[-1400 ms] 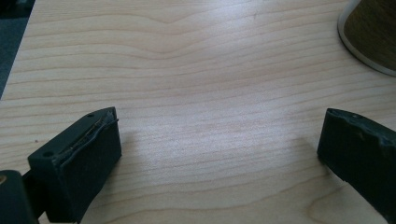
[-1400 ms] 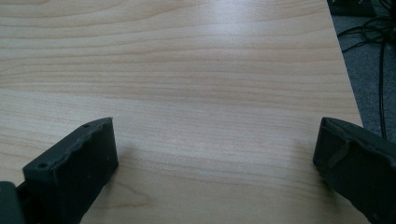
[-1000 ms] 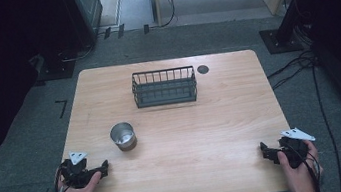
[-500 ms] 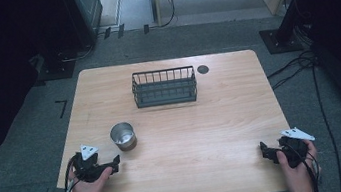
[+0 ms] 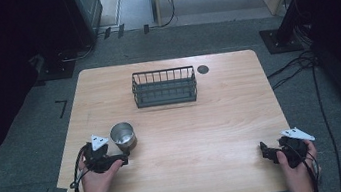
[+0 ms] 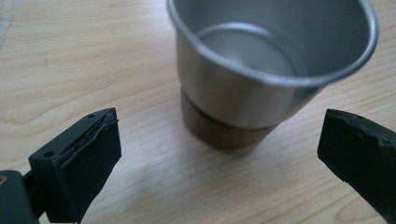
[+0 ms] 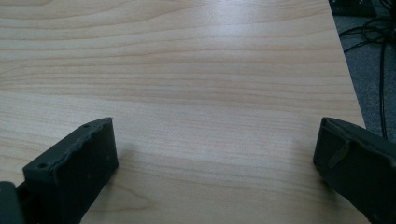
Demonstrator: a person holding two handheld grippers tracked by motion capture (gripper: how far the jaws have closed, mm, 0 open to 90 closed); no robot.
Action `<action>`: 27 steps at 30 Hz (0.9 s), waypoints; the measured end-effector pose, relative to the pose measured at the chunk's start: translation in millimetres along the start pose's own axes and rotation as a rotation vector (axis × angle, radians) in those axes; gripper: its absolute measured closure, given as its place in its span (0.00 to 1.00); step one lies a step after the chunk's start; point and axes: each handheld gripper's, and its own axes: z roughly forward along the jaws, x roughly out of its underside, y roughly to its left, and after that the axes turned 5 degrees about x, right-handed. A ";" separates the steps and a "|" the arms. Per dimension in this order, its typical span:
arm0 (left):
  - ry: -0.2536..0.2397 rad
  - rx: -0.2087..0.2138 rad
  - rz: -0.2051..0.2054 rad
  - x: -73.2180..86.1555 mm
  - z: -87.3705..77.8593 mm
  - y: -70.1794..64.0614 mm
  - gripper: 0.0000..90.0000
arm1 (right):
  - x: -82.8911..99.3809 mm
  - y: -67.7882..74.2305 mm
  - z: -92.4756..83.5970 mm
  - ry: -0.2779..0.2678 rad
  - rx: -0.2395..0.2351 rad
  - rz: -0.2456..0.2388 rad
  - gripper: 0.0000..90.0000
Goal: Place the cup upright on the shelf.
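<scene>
A small steel cup [image 5: 123, 136] stands upright and empty on the wooden table [image 5: 212, 120], left of centre. My left gripper [image 5: 123, 158] is open just in front of it, jaws spread wide. In the left gripper view the cup [image 6: 261, 70] looms close between and beyond the two jaws, touching neither. My right gripper [image 5: 265, 151] rests open near the table's front right corner, with bare wood [image 7: 196, 93] between its jaws.
A black wire basket [image 5: 164, 87] stands empty at the back centre of the table. A dark round cable hole [image 5: 203, 69] lies to its right. Cables [image 5: 305, 64] trail over the grey floor at the right.
My left gripper has moved forward and to the right, from the table's front left up to the cup. The right gripper has stayed where it was.
</scene>
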 end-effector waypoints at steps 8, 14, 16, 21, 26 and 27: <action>-0.006 0.007 0.009 -11.1 10.8 -10.3 0.04 | 0.0 0.1 0.0 -0.001 0.000 0.001 0.00; -0.003 -0.008 0.007 -15.2 14.7 -12.6 0.06 | 0.0 0.0 0.0 -0.001 0.000 0.001 0.00; -0.001 -0.014 0.005 -17.2 15.8 -13.4 0.07 | 0.0 0.0 0.1 -0.001 0.000 0.000 0.00; -0.004 -0.029 -0.002 -23.3 17.7 -14.6 0.08 | 0.0 0.0 0.0 -0.001 0.000 0.001 0.00; 0.000 -0.035 -0.004 -27.7 20.0 -15.5 0.10 | 0.0 0.2 0.0 -0.001 0.000 0.003 0.00; 0.003 -0.037 -0.005 -28.6 20.3 -15.5 0.10 | 0.0 0.1 0.0 -0.001 -0.001 0.002 0.00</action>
